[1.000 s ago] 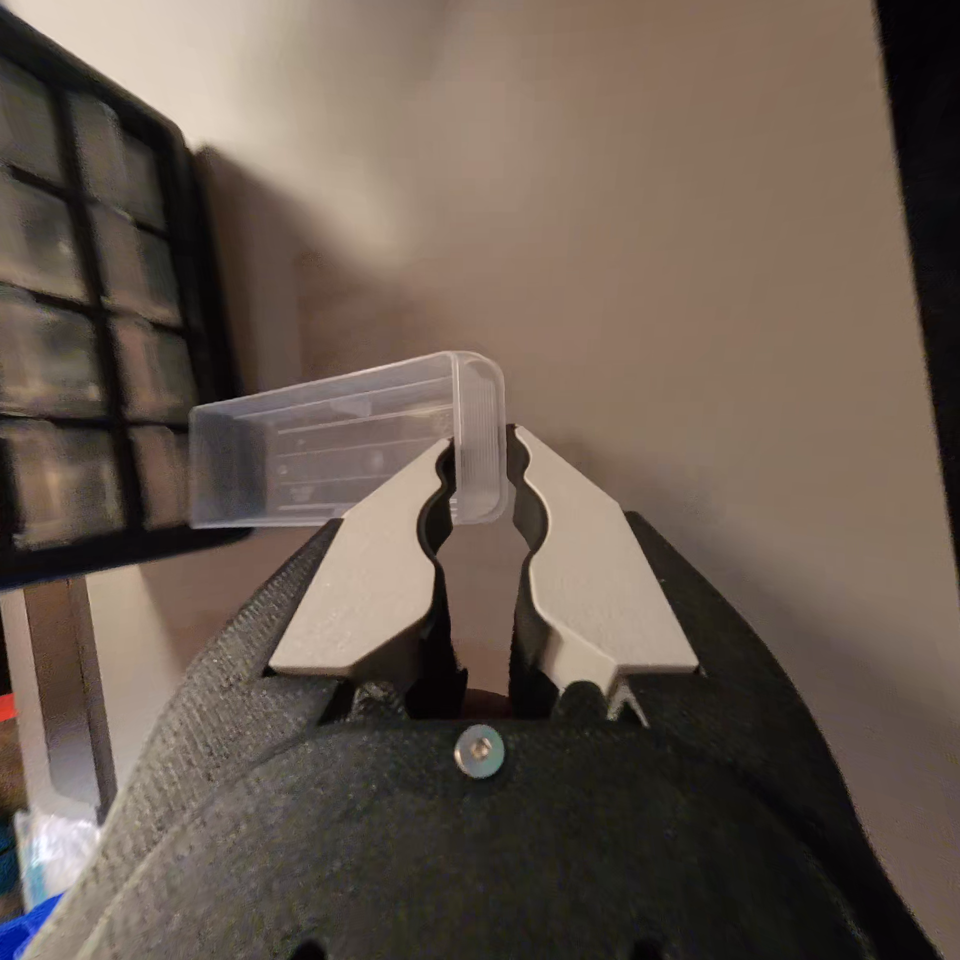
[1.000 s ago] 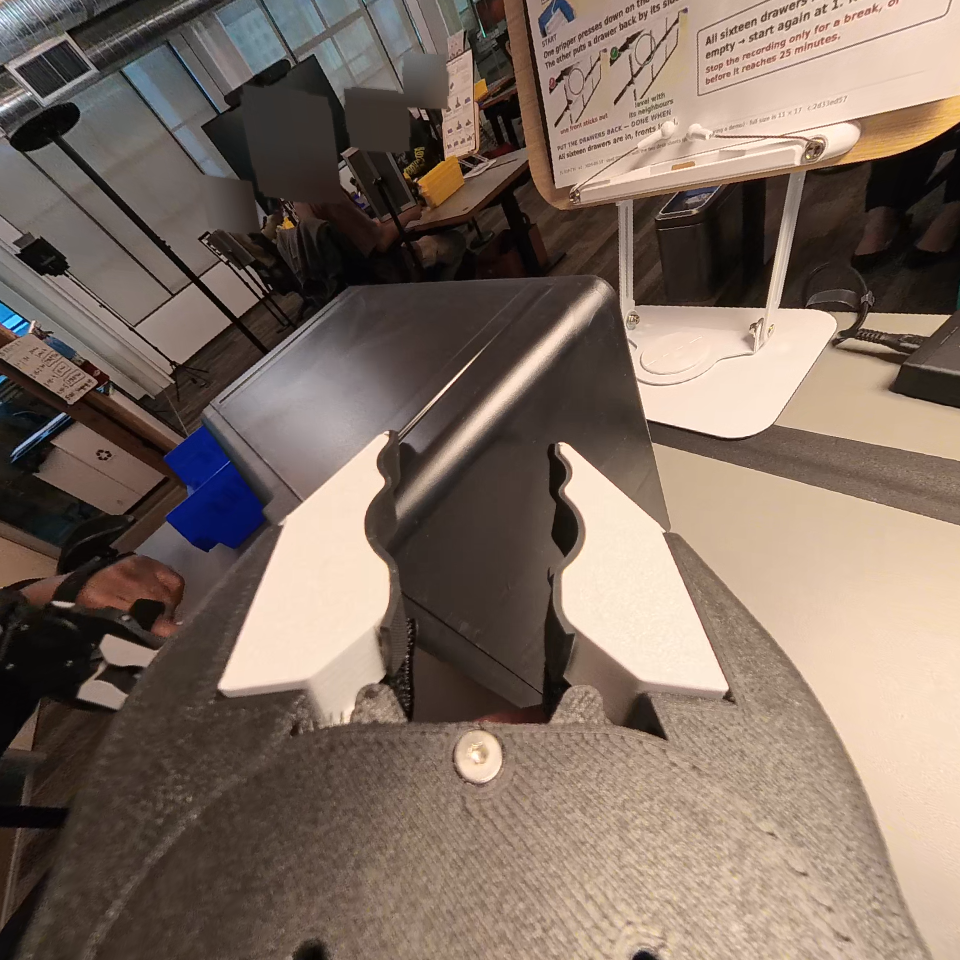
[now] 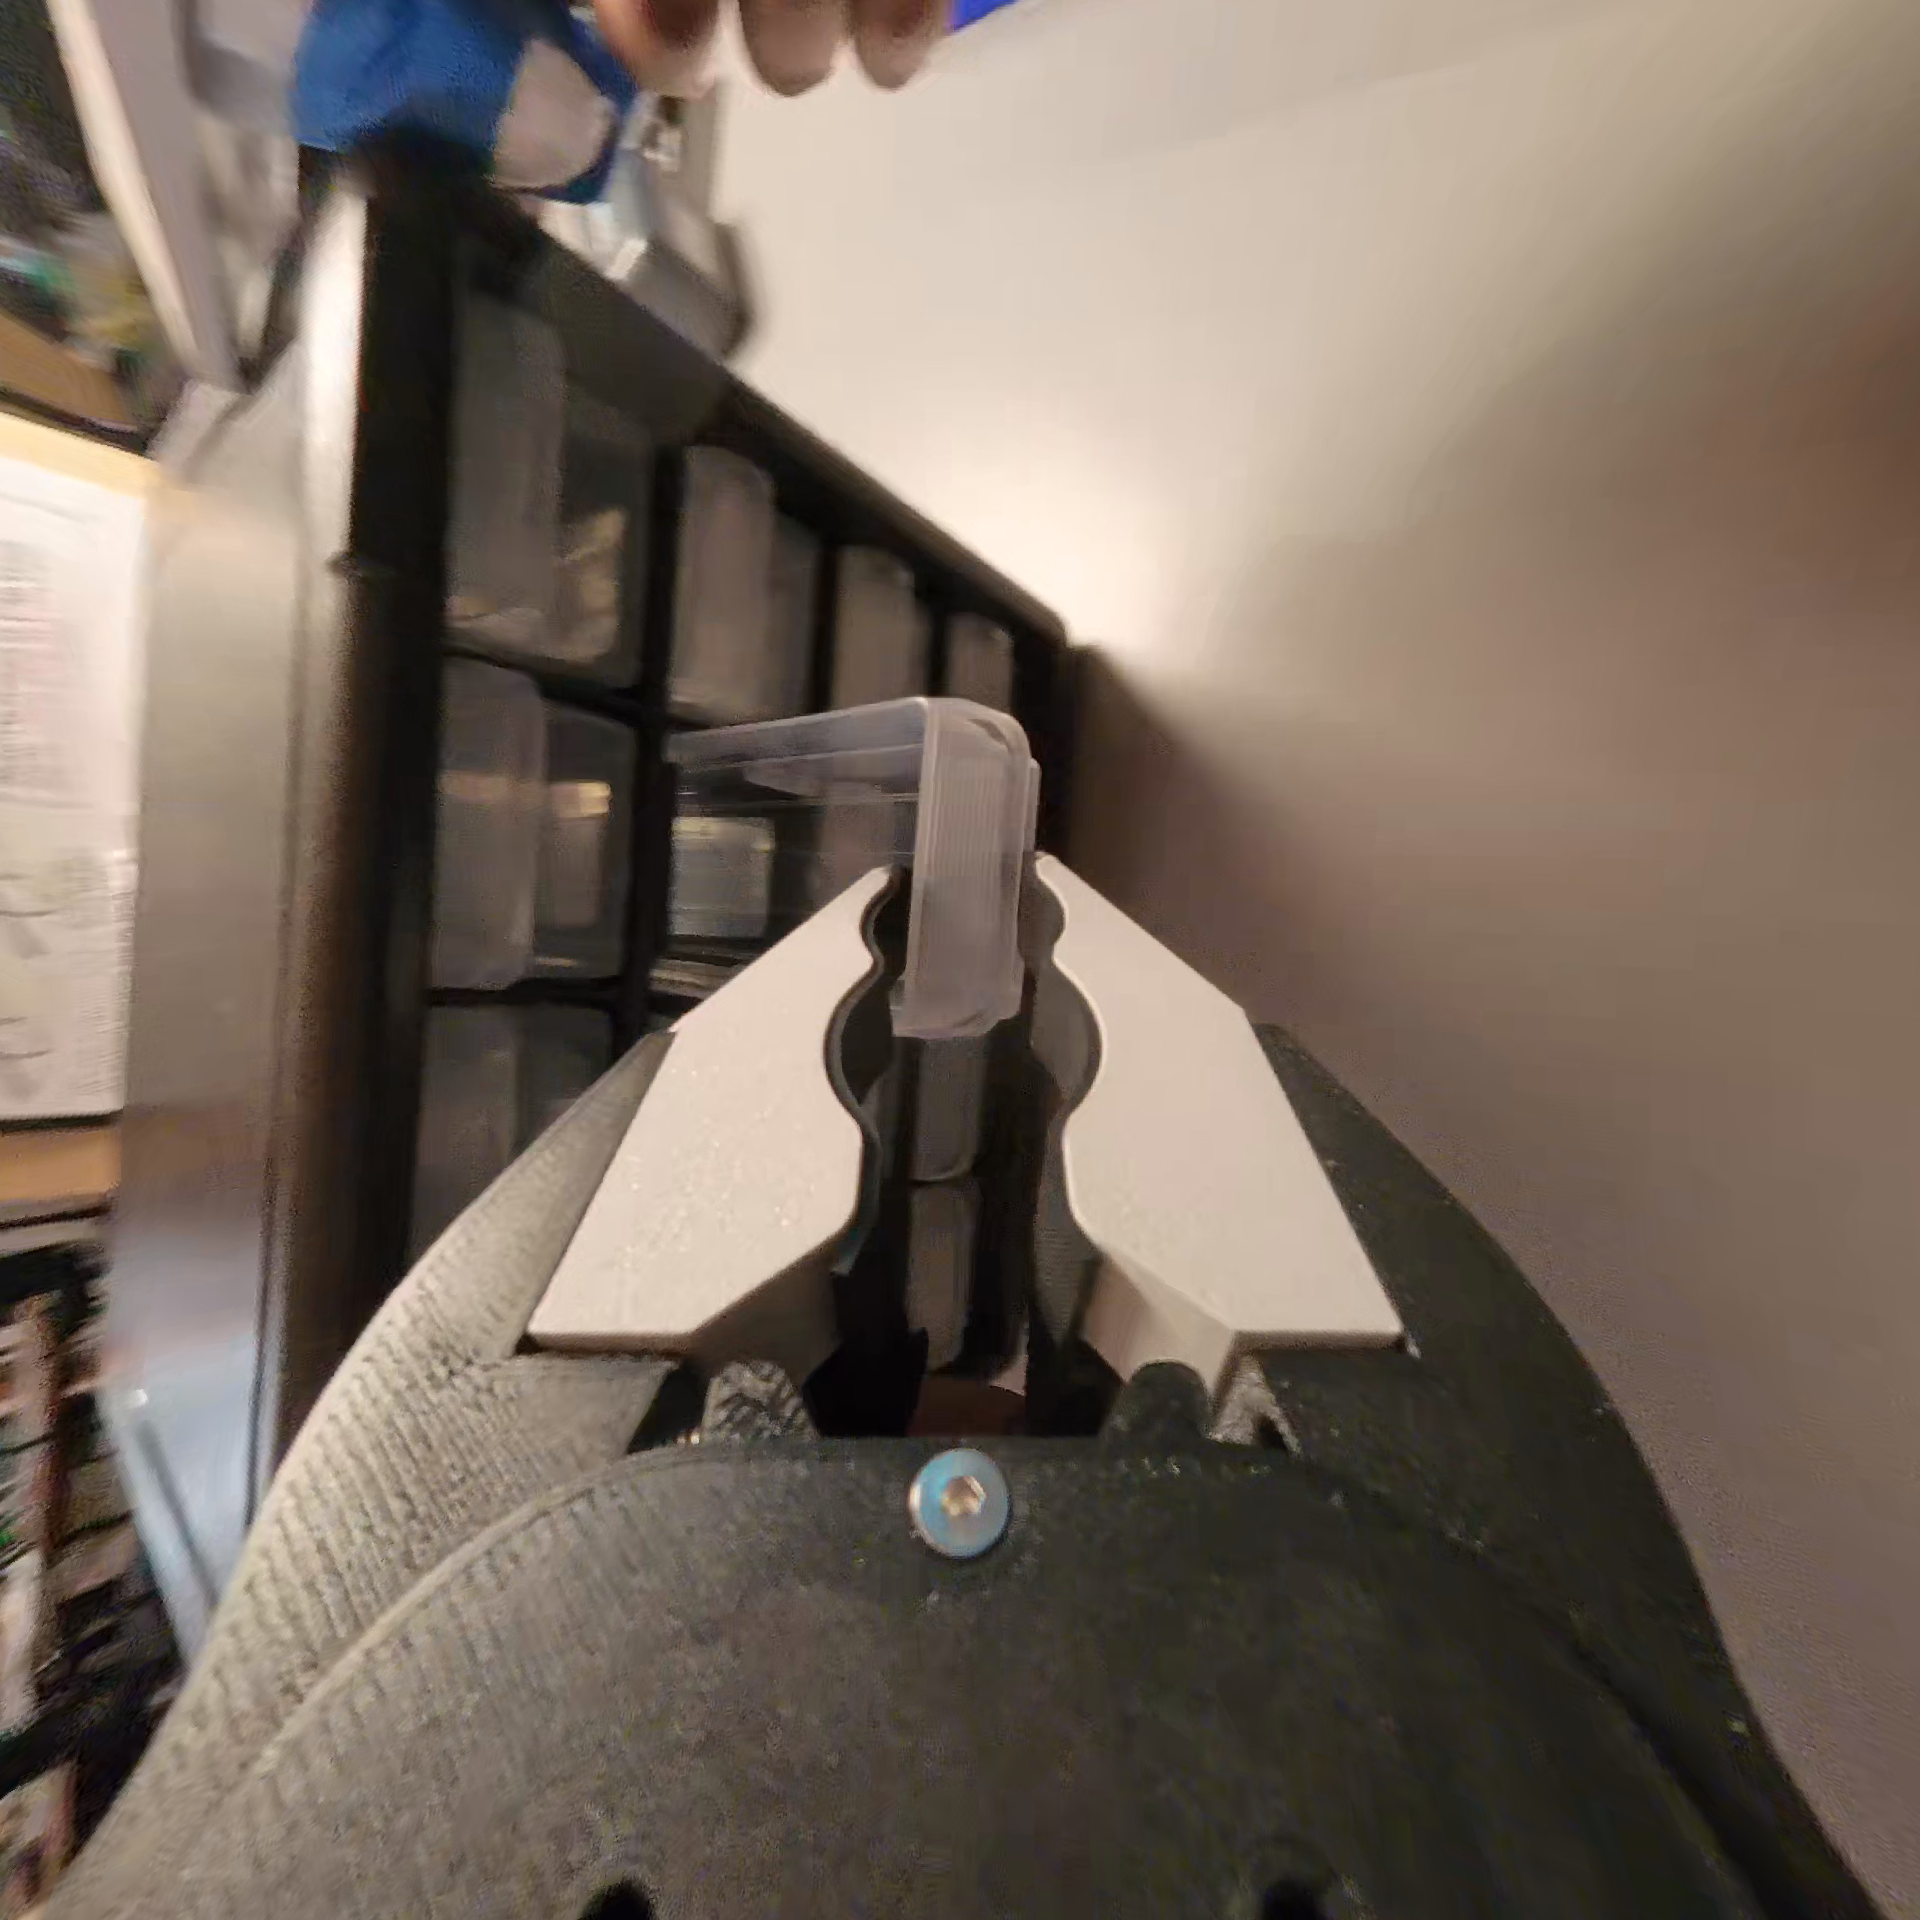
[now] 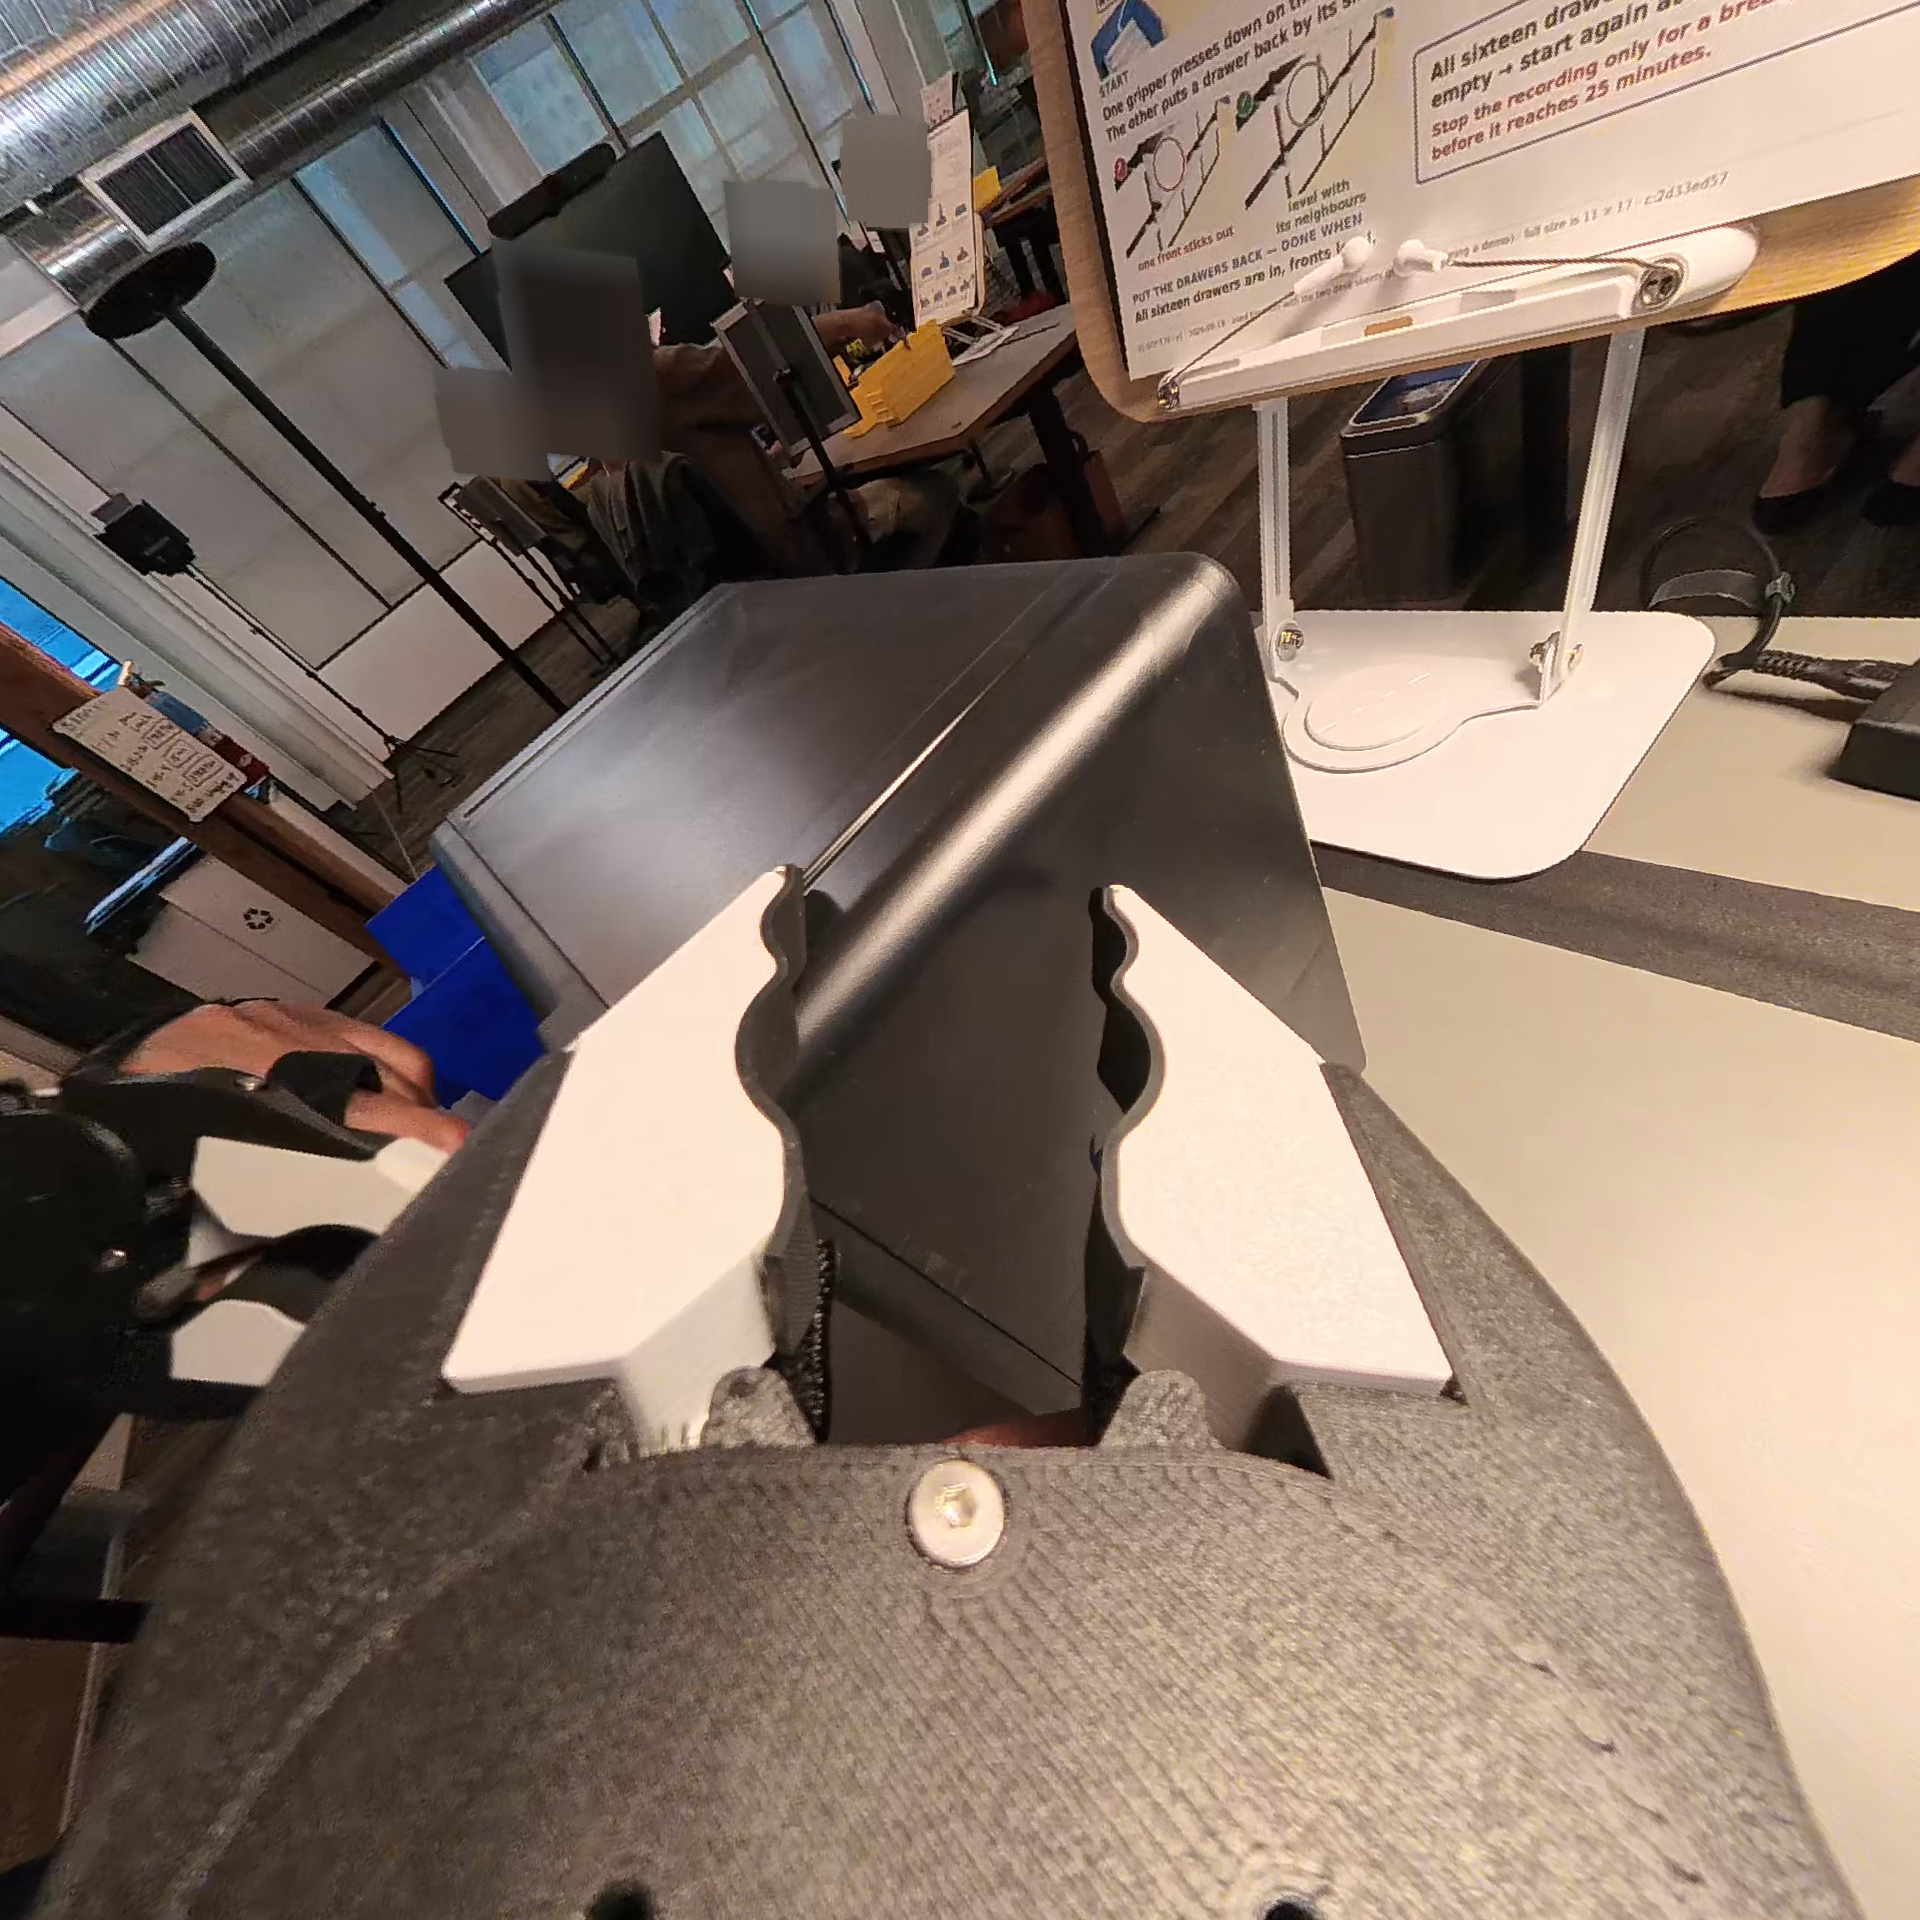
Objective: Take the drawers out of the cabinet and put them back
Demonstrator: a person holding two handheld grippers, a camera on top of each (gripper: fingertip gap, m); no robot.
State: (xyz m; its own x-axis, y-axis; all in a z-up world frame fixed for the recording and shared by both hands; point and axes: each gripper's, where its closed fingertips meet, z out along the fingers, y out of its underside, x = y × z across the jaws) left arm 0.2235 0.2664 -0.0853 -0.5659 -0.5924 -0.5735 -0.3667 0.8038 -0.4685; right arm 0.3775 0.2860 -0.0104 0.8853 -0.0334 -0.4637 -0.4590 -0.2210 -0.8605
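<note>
My left gripper (image 3: 951,894) is shut on the ribbed front handle of a clear plastic drawer (image 3: 966,883). The drawer's body (image 3: 790,764) reaches left, with its rear end at a slot in the black cabinet's (image 3: 395,727) face. Other clear drawers (image 3: 727,582) sit in the slots around it. My right gripper (image 4: 945,914) is open, and its fingers (image 4: 665,1122) sit over the cabinet's black top (image 4: 831,748) near its rear edge, gripping nothing. The left gripper also shows at the left edge of the right wrist view (image 4: 260,1195), held by a hand.
A beige tabletop (image 4: 1558,1143) with a dark strip (image 4: 1610,914) runs to the right of the cabinet. A white stand (image 4: 1455,748) carrying an instruction board stands behind it. Blue bins (image 4: 457,987) sit to the cabinet's left. A hand in a blue sleeve (image 3: 416,94) shows above the cabinet.
My left gripper has carried the clear drawer from beside the cabinet up to its face, and the drawer's rear end now meets a slot. The right gripper has stayed over the cabinet top.
</note>
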